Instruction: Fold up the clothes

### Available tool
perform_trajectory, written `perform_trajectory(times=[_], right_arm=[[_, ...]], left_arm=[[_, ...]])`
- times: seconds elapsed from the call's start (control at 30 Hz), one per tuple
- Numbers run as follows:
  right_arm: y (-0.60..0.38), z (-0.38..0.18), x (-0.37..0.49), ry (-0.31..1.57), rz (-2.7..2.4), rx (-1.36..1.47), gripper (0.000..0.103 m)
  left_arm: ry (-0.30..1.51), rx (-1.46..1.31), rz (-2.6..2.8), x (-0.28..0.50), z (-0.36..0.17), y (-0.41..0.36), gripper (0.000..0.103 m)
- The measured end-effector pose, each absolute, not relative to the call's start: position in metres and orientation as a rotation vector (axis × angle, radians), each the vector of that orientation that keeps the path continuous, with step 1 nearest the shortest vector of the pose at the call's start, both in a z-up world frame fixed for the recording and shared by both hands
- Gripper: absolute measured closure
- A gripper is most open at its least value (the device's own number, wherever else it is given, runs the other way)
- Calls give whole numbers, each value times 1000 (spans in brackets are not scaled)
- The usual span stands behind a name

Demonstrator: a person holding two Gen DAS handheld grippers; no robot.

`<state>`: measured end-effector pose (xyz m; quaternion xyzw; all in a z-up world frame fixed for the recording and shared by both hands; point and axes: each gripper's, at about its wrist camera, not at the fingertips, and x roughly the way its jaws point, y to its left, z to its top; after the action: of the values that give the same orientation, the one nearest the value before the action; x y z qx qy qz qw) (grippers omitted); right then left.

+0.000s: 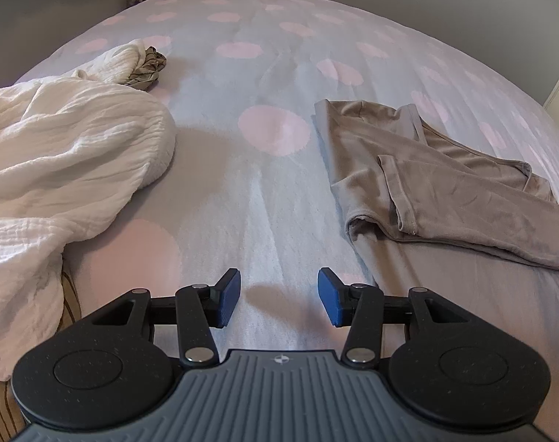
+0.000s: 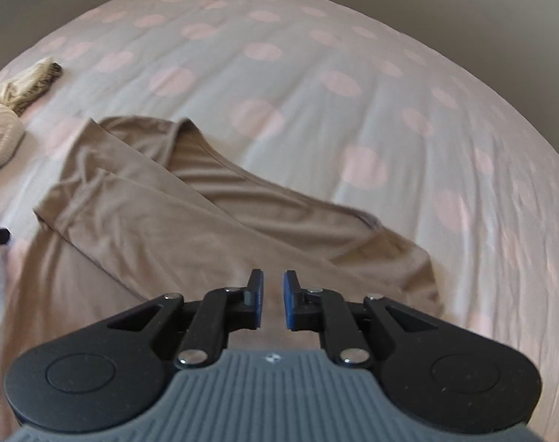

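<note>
While the taupe garment (image 2: 191, 199) lies partly folded on the spotted bedsheet (image 1: 242, 73), neither tool has hold of anything. The left gripper (image 1: 278, 296) hovers over bare sheet with its blue pads well apart and nothing between them. The right gripper (image 2: 272, 300) hangs above the near part of the garment, its jaws parted by only a narrow gap, with no cloth pinched in it as far as I can see.

The garment sits on the right-hand side of the bed, one long flap laid diagonally over the body and a sleeve or hem doubled back near the neckline. To my eye the next fold wants a grip on a clean edge: the near corner under the right gripper looks the natural pick, with the left taking the far left edge so the panel lifts evenly instead of dragging. Pinching a single layer would help; grabbing the doubled hem may pull the earlier fold open.

There is ample bare sheet between the garment and the white crinkled blanket (image 1: 58, 154) heaped on the left, so a fold toward the middle has room. A small striped cloth (image 1: 148, 68) lies beyond the blanket, well clear. The bed's right edge is nearer, so I would keep the work inward.
</note>
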<state>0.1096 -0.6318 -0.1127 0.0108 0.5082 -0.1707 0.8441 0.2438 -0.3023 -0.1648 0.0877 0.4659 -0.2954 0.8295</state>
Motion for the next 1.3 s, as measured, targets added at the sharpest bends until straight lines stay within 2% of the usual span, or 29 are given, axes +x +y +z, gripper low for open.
perform_trajectory(times=[0.2, 0.43, 0.47, 0.53, 0.57, 0.83, 0.87, 0.9, 0.93, 1.2, 1.3], right_arm=[[-672, -148, 26, 1112, -483, 107, 89], [-696, -182, -10, 1077, -484, 196, 89], [-698, -187, -13, 1068, -476, 210, 88], [-693, -193, -15, 1034, -444, 213, 75], [-690, -195, -15, 1012, -430, 209, 75], [-684, -195, -2, 894, -468, 156, 78], [-687, -196, 0, 898, -499, 157, 83], [-690, -196, 1, 907, -531, 157, 100], [-692, -196, 0, 910, -553, 154, 102], [-713, -171, -23, 870, -627, 197, 102], [-725, -166, -25, 824, -649, 290, 92]], left_arm=[[988, 246, -608, 235, -168, -306, 59], [962, 283, -595, 234, -173, -314, 56], [957, 287, -594, 234, -174, -315, 56], [947, 295, -594, 234, -175, -317, 55], [944, 299, -595, 234, -175, -318, 55], [931, 305, -601, 233, -177, -319, 53], [932, 301, -602, 233, -177, -319, 53], [933, 298, -603, 233, -176, -318, 53], [934, 295, -604, 234, -176, -318, 53], [936, 289, -605, 233, -176, -318, 53], [938, 288, -606, 233, -176, -317, 53]])
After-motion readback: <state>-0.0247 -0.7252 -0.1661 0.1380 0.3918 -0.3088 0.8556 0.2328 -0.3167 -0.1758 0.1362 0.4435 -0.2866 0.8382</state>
